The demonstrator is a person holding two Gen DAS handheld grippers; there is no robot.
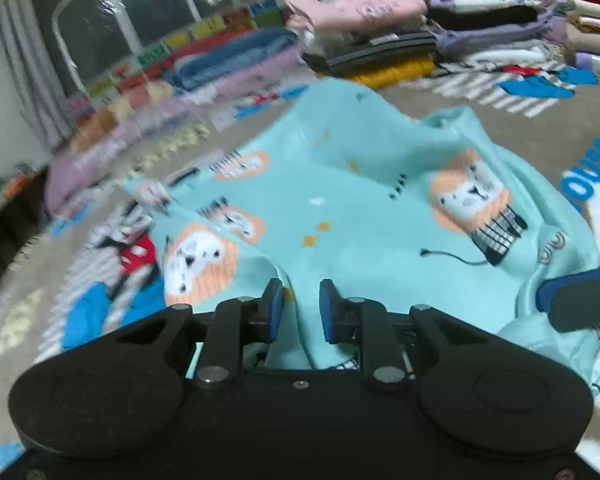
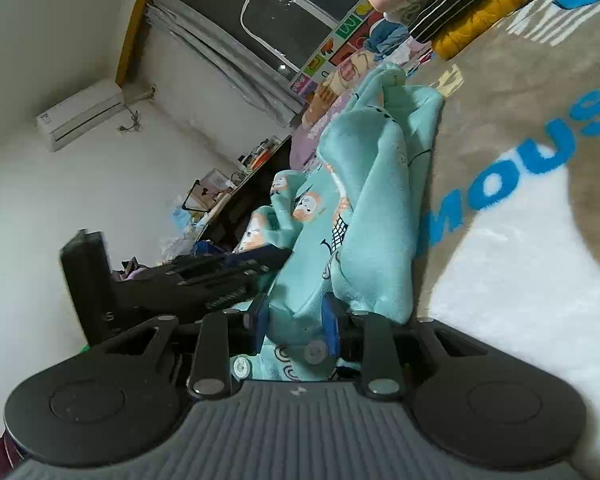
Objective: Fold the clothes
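Presently you are mid-fold: your left gripper and right gripper are each clamped on the near edge of the garment, which drapes forward from both onto the blanket; next, judge it needs carrying across evenly.

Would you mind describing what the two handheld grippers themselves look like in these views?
Both are matte black. The left gripper has two round housings, pivoting link bars with silver pins, and blue pads on its fingers. The right gripper has the same layout and blue pads, plus a ribbed grey panel at its base. No cables or sleeves are visible.
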